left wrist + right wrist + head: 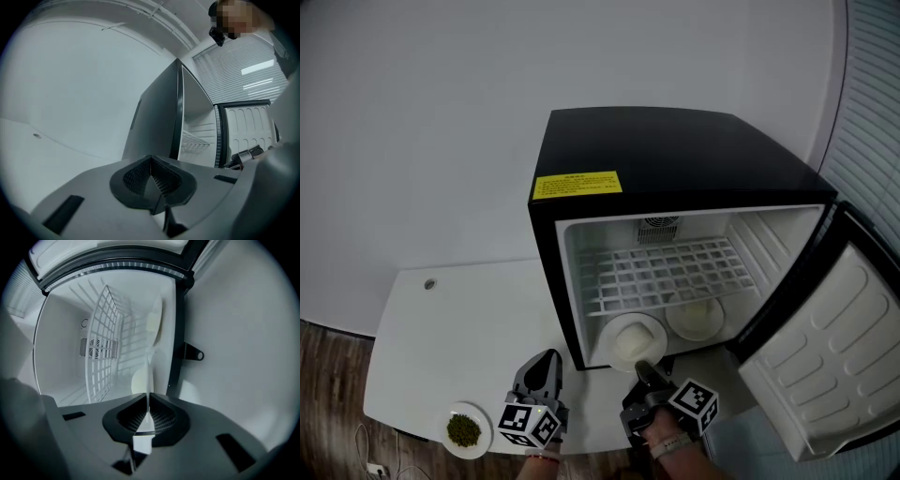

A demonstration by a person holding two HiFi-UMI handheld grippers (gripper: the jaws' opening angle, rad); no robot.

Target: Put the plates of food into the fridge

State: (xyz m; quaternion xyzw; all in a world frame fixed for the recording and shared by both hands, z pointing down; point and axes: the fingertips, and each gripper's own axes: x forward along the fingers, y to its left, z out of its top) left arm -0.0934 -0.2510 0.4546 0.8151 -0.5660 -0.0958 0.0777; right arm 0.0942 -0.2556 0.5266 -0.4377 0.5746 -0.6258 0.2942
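Note:
A black mini fridge (pixel 675 164) stands open on the white table (pixel 459 319), its door (pixel 825 366) swung out to the right. My right gripper (pixel 645 368) is shut on the near rim of a white plate of pale food (pixel 633 340) at the front left of the fridge floor. In the right gripper view that plate (pixel 149 376) shows edge-on between the closed jaws (pixel 148 401). A second white plate (pixel 694 319) lies deeper to the right, below the wire shelf (pixel 670 272). My left gripper (pixel 546 364) is shut and empty; a plate of green food (pixel 467 429) sits left of it.
The fridge (pixel 159 117) shows side-on in the left gripper view beyond the closed jaws (pixel 151 161). The second plate (pixel 154 319) and the wire shelf (pixel 105 343) appear in the right gripper view. A small hole (pixel 429 283) marks the table's far left. Wooden floor (pixel 328 394) lies beyond the table edge.

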